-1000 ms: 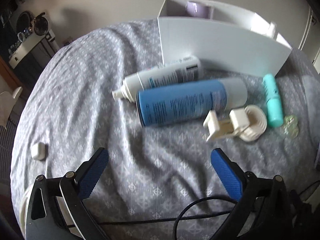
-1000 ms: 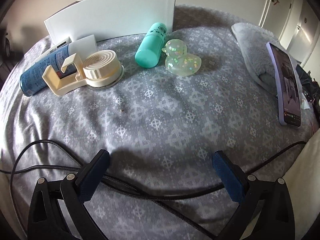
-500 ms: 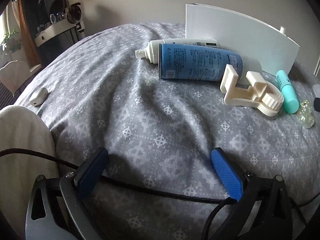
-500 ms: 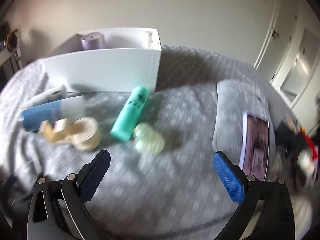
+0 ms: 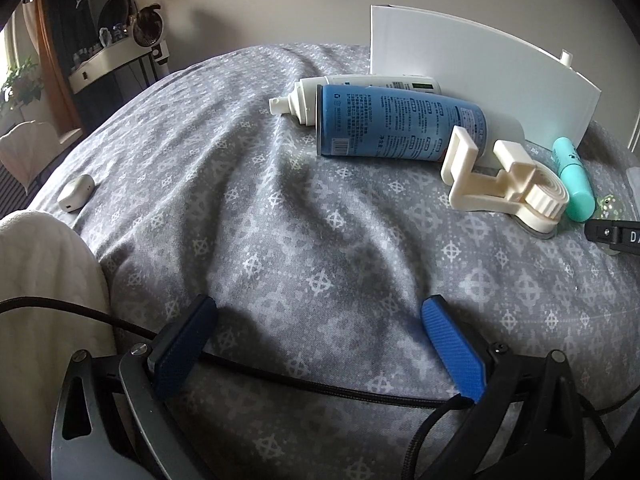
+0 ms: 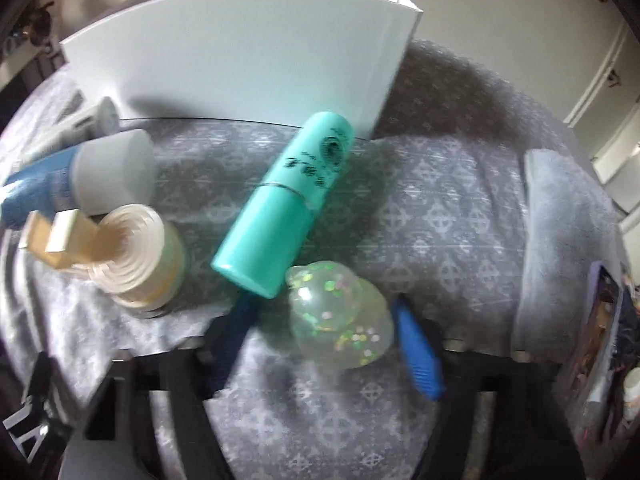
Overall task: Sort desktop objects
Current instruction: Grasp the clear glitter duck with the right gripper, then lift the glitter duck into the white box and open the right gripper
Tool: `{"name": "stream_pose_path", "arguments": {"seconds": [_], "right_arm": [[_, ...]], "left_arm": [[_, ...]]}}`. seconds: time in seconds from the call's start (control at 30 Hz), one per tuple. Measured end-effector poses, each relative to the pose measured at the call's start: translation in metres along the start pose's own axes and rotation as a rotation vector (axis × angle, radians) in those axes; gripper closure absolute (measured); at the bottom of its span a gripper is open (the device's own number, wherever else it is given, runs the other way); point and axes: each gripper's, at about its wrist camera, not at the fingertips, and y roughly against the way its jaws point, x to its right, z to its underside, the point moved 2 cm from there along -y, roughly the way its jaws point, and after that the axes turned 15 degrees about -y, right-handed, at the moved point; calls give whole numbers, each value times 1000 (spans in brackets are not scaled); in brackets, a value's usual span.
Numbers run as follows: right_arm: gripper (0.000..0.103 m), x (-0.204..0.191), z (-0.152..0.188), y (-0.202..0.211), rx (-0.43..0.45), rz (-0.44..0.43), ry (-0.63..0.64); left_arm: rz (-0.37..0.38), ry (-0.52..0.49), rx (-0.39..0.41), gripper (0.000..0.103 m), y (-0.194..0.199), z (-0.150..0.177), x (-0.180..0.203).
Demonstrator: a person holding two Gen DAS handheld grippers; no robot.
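Note:
A clear glitter duck (image 6: 340, 320) lies on the grey patterned cloth between the fingers of my right gripper (image 6: 320, 320); the jaws stand either side of it, narrowed but not clearly touching. A teal tube (image 6: 286, 204) lies just beyond, touching the duck. A cream hook with a ribbed disc (image 6: 132, 256) and a blue spray can (image 6: 80, 180) lie to the left. The white organizer box (image 6: 240, 64) stands behind. My left gripper (image 5: 316, 320) is open and empty, low over the cloth, well short of the blue can (image 5: 396, 128), the white bottle (image 5: 360, 84) and the hook (image 5: 504, 188).
A small white case (image 5: 76, 192) lies at the far left. A cream blanket (image 5: 44, 300) is at my left. Black cables (image 5: 320, 388) cross the cloth by the left gripper. A grey towel (image 6: 560, 240) and a phone (image 6: 600, 328) lie at the right.
My right gripper has moved forward and down to the duck, and its jaws have narrowed around it. My left gripper has barely moved since half a second ago.

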Motion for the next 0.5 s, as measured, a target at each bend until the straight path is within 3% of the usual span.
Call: {"name": "stream_pose_path", "arguments": {"seconds": [0.23,0.4,0.5], "right_arm": [[58,8,-3,45,173,36,14],[58,12,-49,93,351,42,-36],[58,-5,-82,113,440,42,-17]], "left_arm": [[-1,-2,0,0,1,-1,0],[-1,-1,0,0,1,-1,0],[6,4,0,0,-1,-2,-3]]}}
